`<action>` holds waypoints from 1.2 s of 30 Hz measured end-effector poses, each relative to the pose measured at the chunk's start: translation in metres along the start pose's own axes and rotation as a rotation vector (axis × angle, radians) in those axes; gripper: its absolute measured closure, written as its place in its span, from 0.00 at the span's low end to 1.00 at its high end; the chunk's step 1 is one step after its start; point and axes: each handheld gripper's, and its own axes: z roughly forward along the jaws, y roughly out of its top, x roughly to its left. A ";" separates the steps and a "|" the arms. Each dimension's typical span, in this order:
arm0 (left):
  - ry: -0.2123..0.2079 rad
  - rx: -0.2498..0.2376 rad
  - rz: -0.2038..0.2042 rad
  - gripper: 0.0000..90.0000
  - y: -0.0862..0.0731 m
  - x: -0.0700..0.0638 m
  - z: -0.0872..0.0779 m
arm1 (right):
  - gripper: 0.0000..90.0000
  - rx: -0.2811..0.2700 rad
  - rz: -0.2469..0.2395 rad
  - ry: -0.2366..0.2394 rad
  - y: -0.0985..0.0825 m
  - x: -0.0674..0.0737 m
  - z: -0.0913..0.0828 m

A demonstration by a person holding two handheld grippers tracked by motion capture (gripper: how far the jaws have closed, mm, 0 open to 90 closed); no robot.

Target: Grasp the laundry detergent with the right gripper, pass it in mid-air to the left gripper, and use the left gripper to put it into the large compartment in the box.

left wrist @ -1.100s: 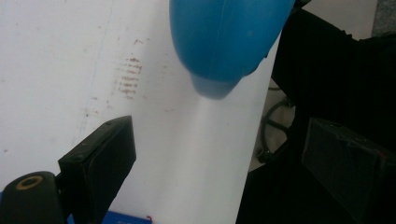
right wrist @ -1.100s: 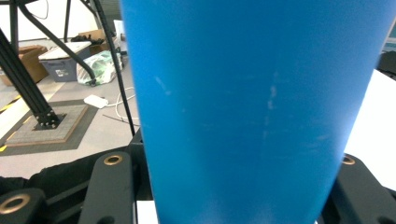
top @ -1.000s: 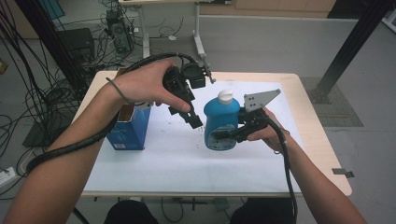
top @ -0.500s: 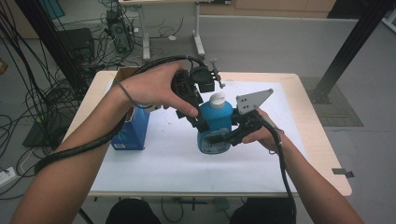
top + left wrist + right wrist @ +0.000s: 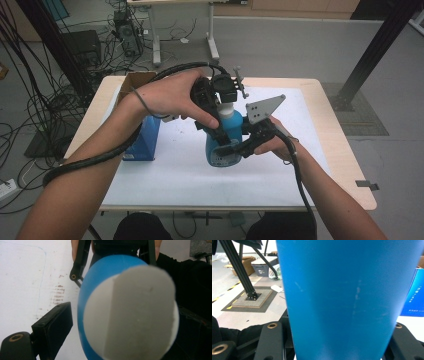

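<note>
White paper is covering the wooden table [image 5: 330, 130], and a blue carton [image 5: 145, 142] is standing at its left part beside an open cardboard box [image 5: 137, 79]. Near the middle I am seeing the blue bottle [image 5: 224, 142] with its white cap [image 5: 130, 315].

My right gripper [image 5: 239, 149] is coming in from the bottle's right, low on the body. Its 2 jaws are clamping the blue body between them; in the right gripper view the blue wall [image 5: 352, 297] is sitting tight between the jaws, with 1 black jaw on each side of it. The bottle's base looks just above or on the paper; I cannot tell which.

My left gripper [image 5: 220, 127] is hanging over the bottle's top, pointing down at it. In the left gripper view the cap is rising between the 2 jaws. The jaw at the left is standing clear of the bottle with white paper showing in the gap, so these jaws are standing apart, not pressing on the cap.
</note>
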 end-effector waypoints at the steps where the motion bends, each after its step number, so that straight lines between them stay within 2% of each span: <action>1: 0.000 0.008 0.009 0.11 0.000 0.000 0.000 | 0.49 0.000 0.000 0.001 0.000 0.000 0.000; 22: -0.012 0.001 0.002 0.11 0.002 -0.001 0.002 | 0.49 0.001 0.000 0.004 0.000 0.001 0.003; 36: -0.005 -0.001 0.000 0.11 0.000 0.000 0.002 | 0.49 0.005 0.004 0.002 -0.001 0.000 0.003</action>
